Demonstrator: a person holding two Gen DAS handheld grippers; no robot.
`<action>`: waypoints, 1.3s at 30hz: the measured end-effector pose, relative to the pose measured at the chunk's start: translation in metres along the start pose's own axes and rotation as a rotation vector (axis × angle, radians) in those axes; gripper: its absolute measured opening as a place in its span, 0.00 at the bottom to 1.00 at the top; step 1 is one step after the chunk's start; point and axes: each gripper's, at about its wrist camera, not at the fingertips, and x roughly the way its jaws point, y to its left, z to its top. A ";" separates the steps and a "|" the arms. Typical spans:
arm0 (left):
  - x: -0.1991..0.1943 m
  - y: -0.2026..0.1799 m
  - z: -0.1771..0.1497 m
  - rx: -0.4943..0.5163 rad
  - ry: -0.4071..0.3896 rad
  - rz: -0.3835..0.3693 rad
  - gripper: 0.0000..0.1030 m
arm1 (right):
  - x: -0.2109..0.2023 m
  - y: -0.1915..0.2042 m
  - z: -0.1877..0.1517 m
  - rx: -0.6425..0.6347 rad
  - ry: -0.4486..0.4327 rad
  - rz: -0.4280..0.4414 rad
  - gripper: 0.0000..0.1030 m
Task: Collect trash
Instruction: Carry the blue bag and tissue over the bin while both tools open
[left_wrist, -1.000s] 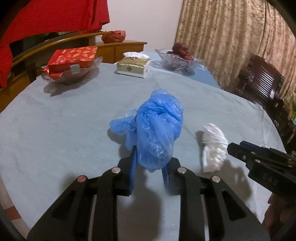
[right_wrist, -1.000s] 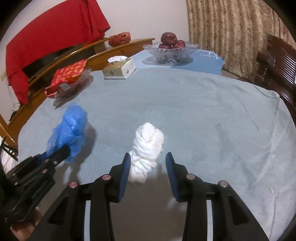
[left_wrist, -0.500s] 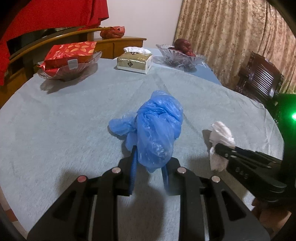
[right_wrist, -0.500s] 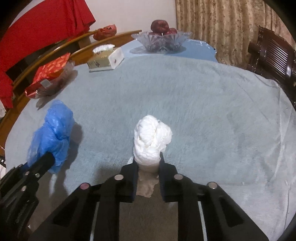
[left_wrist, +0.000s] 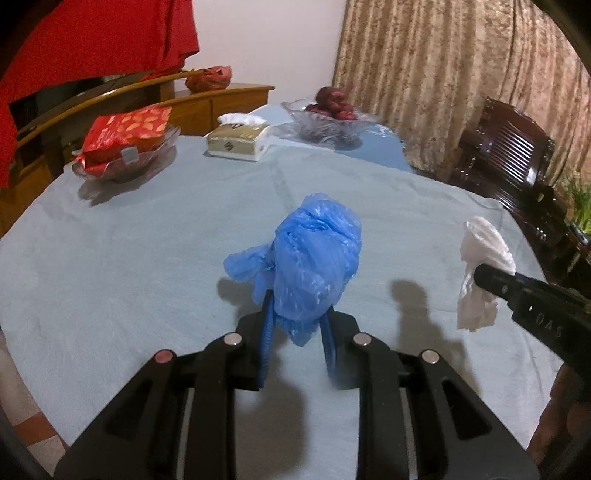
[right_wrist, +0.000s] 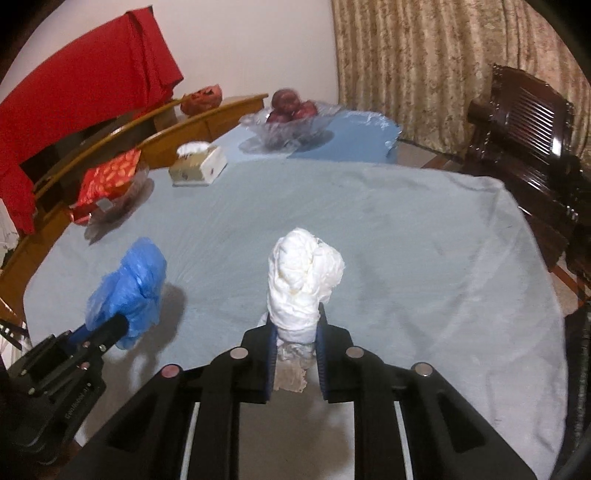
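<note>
My left gripper (left_wrist: 297, 317) is shut on a crumpled blue plastic bag (left_wrist: 310, 258) and holds it above the grey-blue tablecloth (left_wrist: 129, 251). My right gripper (right_wrist: 295, 328) is shut on a crumpled white tissue wad (right_wrist: 303, 273), also lifted off the cloth. In the left wrist view the tissue wad (left_wrist: 480, 273) hangs from the right gripper (left_wrist: 491, 275) at the right. In the right wrist view the blue bag (right_wrist: 129, 291) sits in the left gripper (right_wrist: 114, 326) at the lower left.
At the table's far side stand a glass dish with a red packet (left_wrist: 122, 144), a tissue box (left_wrist: 238, 142) and a glass bowl of red fruit (left_wrist: 328, 114). A dark wooden chair (left_wrist: 517, 155) stands at the right. A wooden bench (left_wrist: 110, 96) runs along the left.
My right gripper closed on the white tissue wad and lifted it off the table. My left gripper kept its hold on the blue bag and rose a little.
</note>
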 end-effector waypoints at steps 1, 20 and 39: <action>-0.007 -0.010 -0.001 0.007 -0.004 -0.004 0.21 | -0.010 -0.008 0.000 0.008 -0.009 -0.003 0.17; -0.098 -0.191 -0.026 0.147 -0.052 -0.134 0.19 | -0.156 -0.153 -0.041 0.045 -0.100 -0.086 0.17; -0.135 -0.374 -0.085 0.289 -0.028 -0.305 0.01 | -0.246 -0.318 -0.101 0.127 -0.144 -0.221 0.17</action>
